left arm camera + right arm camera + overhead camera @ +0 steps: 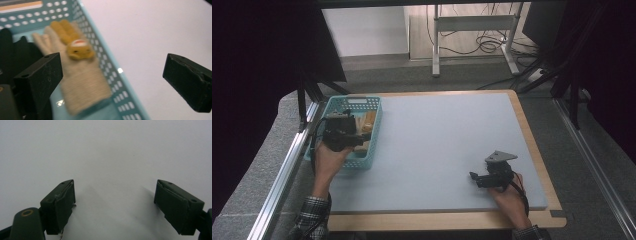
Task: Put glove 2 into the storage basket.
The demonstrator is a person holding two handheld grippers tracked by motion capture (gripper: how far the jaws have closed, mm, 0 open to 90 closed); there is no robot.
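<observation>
Left tongs (362, 136) over a teal perforated basket (375, 131) at the left edge of the desk (437, 145), jaws spread wide, pinching nothing. Beige knitted glove (80, 80) with a yellow animal figure (76, 47) on it lying inside the basket, against its wall, just beside one jaw, slightly blurred. Right tongs (473, 176) near the front right of the desk, also spread, above bare grey surface.
</observation>
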